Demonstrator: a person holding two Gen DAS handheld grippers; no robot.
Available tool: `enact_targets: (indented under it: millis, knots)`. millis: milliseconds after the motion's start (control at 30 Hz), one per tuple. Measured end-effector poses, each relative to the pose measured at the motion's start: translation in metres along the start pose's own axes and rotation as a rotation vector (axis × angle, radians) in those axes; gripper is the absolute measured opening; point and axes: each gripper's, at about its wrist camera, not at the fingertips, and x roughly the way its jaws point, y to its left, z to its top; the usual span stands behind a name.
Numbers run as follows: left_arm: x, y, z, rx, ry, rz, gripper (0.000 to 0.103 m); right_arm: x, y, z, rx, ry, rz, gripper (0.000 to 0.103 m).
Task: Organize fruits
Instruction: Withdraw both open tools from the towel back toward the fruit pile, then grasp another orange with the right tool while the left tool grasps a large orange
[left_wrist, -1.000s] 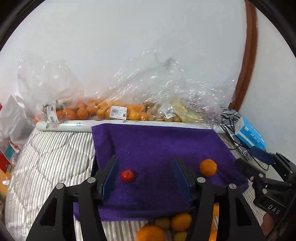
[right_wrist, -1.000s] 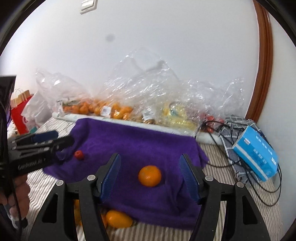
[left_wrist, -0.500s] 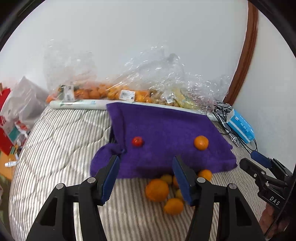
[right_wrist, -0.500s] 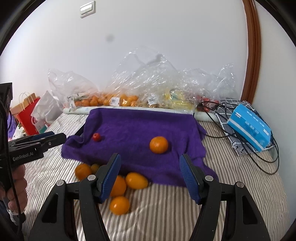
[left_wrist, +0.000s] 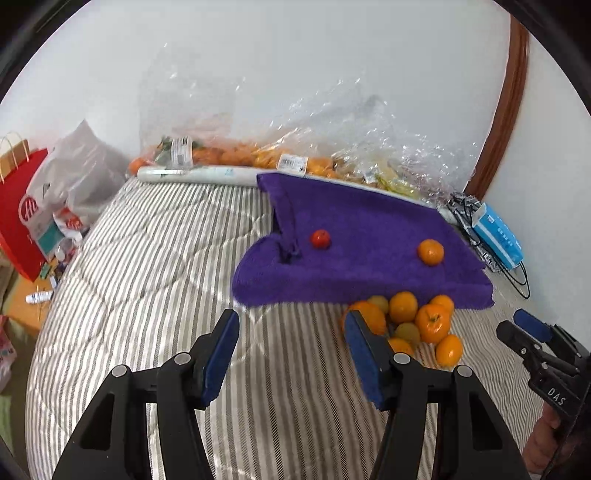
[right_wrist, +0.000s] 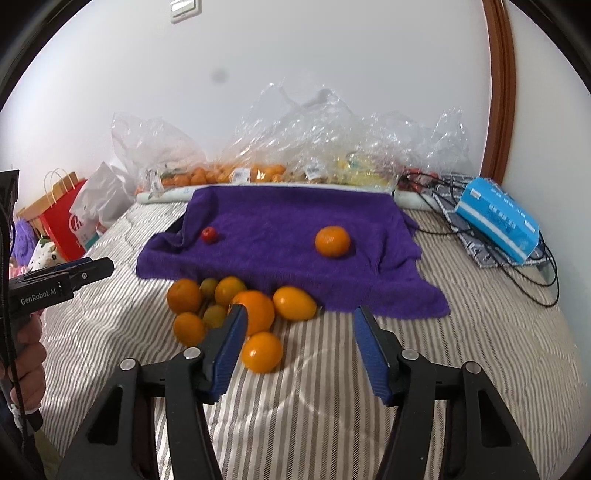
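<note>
A purple towel (left_wrist: 362, 236) (right_wrist: 280, 236) lies on the striped bed cover. On it sit a small red fruit (left_wrist: 320, 239) (right_wrist: 209, 235) and one orange (left_wrist: 430, 252) (right_wrist: 332, 241). Several oranges and a few greenish fruits are heaped (left_wrist: 410, 321) (right_wrist: 236, 310) on the cover at the towel's near edge. My left gripper (left_wrist: 290, 315) hovers open and empty, left of the heap. My right gripper (right_wrist: 300, 310) is just right of the heap with its jaws closing and nothing between them; its left finger overlaps a large orange (right_wrist: 258, 310).
Clear plastic bags of oranges and yellow fruit (left_wrist: 236, 155) (right_wrist: 258, 171) line the wall behind a white roll (left_wrist: 195, 171). A blue box (right_wrist: 495, 218) and black cables (right_wrist: 532, 273) lie at the right. A red paper bag (left_wrist: 18, 206) stands off the bed's left side.
Both grippers have drawn back from the towel, so the heap of fruit in front of it has come into view. The right jaws have narrowed a little.
</note>
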Motion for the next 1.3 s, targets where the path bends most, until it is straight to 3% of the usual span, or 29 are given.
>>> enact_targets:
  millis: [200,533,567,667,933,1133,1300]
  knots:
    - [-0.001,0.008,-0.01,0.002,0.01,0.007,0.057,0.022,0.014,-0.014,-0.019,0.074,0.052,0.05]
    - [0.015,0.011,-0.019,-0.002,0.065,0.017,0.057,0.067,0.024,-0.024,-0.016,0.188,0.057,0.041]
    - [0.017,0.009,-0.019,-0.004,0.066,0.006,0.057,0.068,0.024,-0.025,-0.018,0.185,0.048,0.036]
    - [0.021,0.001,-0.018,0.007,0.061,-0.025,0.057,0.062,0.02,-0.026,-0.035,0.164,0.072,0.035]
    - [0.042,-0.036,-0.01,0.051,0.064,-0.088,0.057,0.05,-0.019,-0.024,-0.04,0.099,0.025,0.036]
    - [0.074,-0.053,-0.004,0.055,0.145,-0.108,0.057,0.053,-0.039,-0.023,0.007,0.115,0.066,0.036]
    - [0.088,-0.053,-0.003,0.006,0.175,-0.136,0.047,0.053,-0.041,-0.023,0.023,0.112,0.105,0.036]
